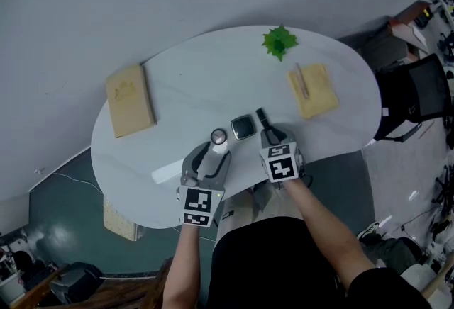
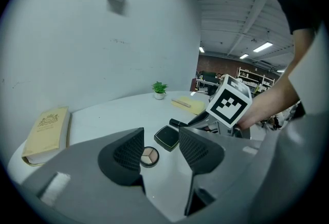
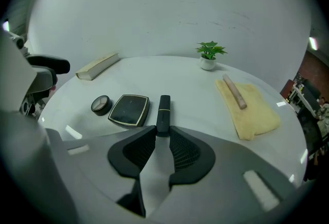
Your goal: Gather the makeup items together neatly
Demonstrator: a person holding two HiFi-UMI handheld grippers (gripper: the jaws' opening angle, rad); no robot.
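- the right gripper [image 3: 163, 134] has its jaws drawn narrow, pinching the near end of a black lipstick tube [image 3: 163, 111], which lies flat on the white surface [image 1: 213, 74].
- the tube sits just beside a square compact [image 3: 128, 110], and a round compact [image 3: 101, 105] is just beyond that; the three form a short row near the surface's front edge.
- the left gripper [image 2: 162, 148] has its jaws wide apart and holds nothing; the round compact shows on the surface past them.
- a book [image 1: 130, 99], a plant [image 1: 279, 40] and a yellow cloth [image 1: 312, 90] lie well apart.
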